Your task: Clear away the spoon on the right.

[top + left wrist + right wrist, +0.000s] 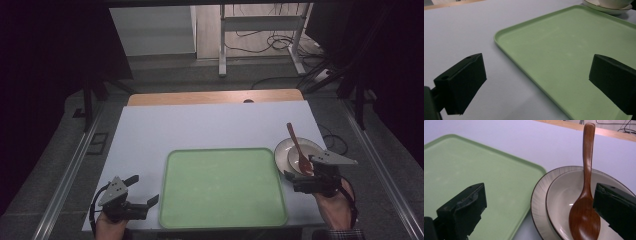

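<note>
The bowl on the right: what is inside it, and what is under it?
Inside the bowl lies a wooden spoon, its handle reaching out over the rim. Under the bowl is a plate. The plate's middle is covered by the bowl.

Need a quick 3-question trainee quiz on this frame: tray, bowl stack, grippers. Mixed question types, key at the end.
1. True or false: the green tray has nothing on it.
2. Multiple choice: the wooden spoon lies A) on the tray, B) in the bowl that sits on the plate, C) on the bare table.
3. Fill in: the right gripper is ____, its jaws either side of the bowl's near part; the left gripper, left of the tray, is open too.

Key: 1 true; 2 B; 3 open.
</note>
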`<state>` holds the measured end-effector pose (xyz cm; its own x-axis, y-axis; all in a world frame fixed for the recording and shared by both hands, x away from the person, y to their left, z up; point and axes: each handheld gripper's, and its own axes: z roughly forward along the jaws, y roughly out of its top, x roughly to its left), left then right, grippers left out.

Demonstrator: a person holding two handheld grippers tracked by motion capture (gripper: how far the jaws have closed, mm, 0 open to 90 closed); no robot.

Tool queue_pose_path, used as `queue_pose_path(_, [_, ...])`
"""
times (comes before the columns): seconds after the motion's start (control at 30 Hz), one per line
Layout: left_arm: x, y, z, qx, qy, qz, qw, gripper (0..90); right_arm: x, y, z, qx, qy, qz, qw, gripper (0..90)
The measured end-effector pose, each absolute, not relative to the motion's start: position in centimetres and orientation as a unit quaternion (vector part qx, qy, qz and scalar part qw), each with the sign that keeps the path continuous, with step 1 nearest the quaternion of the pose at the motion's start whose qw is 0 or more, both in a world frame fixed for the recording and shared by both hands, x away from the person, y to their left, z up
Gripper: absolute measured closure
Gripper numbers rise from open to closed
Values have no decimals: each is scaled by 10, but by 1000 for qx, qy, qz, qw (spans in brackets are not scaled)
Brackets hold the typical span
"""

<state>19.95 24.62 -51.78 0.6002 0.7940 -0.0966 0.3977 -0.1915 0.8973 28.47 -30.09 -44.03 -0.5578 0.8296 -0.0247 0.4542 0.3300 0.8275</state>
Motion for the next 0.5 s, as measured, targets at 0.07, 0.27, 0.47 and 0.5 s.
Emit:
queue_pose_path(0.07, [200, 246, -518, 745, 400, 200, 495, 8, 288, -299, -440, 412, 783, 409, 224, 0])
queue_pose_path(0.27, [200, 246, -518, 747, 399, 200, 494, 8, 297, -297, -442, 416, 787, 394, 229, 0])
queue_pose_path(0.47, [200, 245, -518, 748, 398, 199, 493, 8, 308, -300, -443, 429, 784, 386, 230, 0])
queue_pose_path(0.5, [200, 245, -518, 748, 397, 199, 492, 8, 309, -301, -443, 431, 783, 385, 230, 0])
